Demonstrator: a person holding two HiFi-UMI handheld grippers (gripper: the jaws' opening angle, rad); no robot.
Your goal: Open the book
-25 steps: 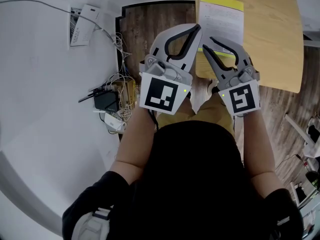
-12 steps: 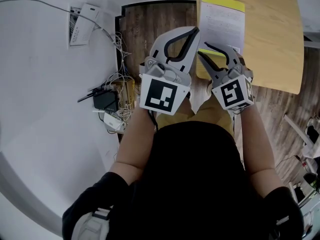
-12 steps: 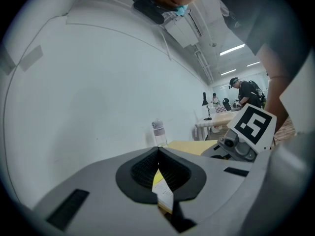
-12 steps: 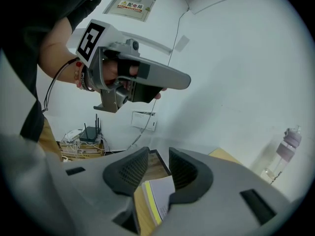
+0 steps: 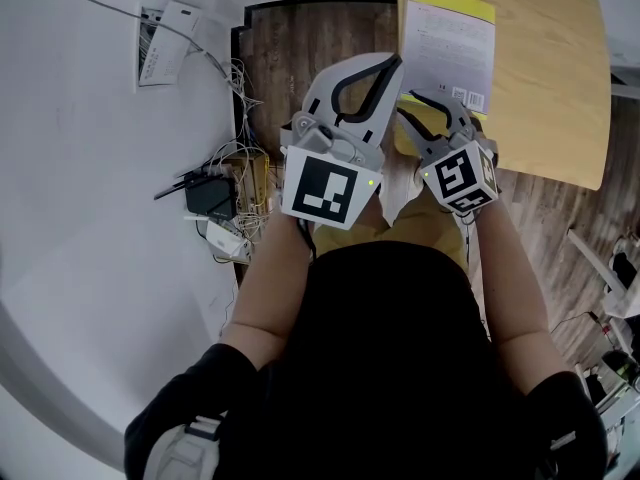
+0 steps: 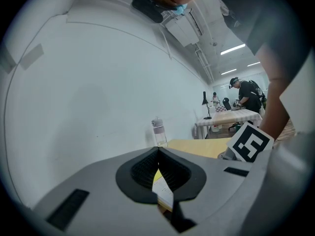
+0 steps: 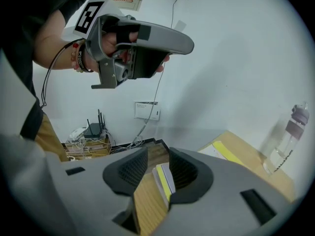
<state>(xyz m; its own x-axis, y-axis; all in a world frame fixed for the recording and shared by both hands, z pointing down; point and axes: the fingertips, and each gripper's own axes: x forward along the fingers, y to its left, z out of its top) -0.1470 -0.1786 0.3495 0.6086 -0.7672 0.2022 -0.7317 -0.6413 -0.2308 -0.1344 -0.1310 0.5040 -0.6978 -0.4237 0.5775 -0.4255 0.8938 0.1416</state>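
The book (image 5: 447, 38), closed, white cover with a yellow strip, lies on the wooden table (image 5: 545, 78). My right gripper (image 5: 410, 101) hovers over the book's near left corner, pointing down at it. In the right gripper view its jaws (image 7: 157, 154) are opening; the book's edge (image 7: 165, 180) shows through the gap, and the pads do not press on it. My left gripper (image 5: 396, 61) hangs higher, just left of the book, shut and empty. In the left gripper view its tips (image 6: 157, 150) meet, with the book (image 6: 162, 191) showing below them.
A clear water bottle (image 7: 290, 132) stands at the table's far side. A router with tangled cables (image 5: 215, 203) sits on the floor by the white wall, under a wall box (image 5: 160, 53). People stand at a distant table (image 6: 246, 95).
My right gripper has sunk and tipped down toward the book's near corner, and its jaws have spread wider. The left gripper has stayed where it was.
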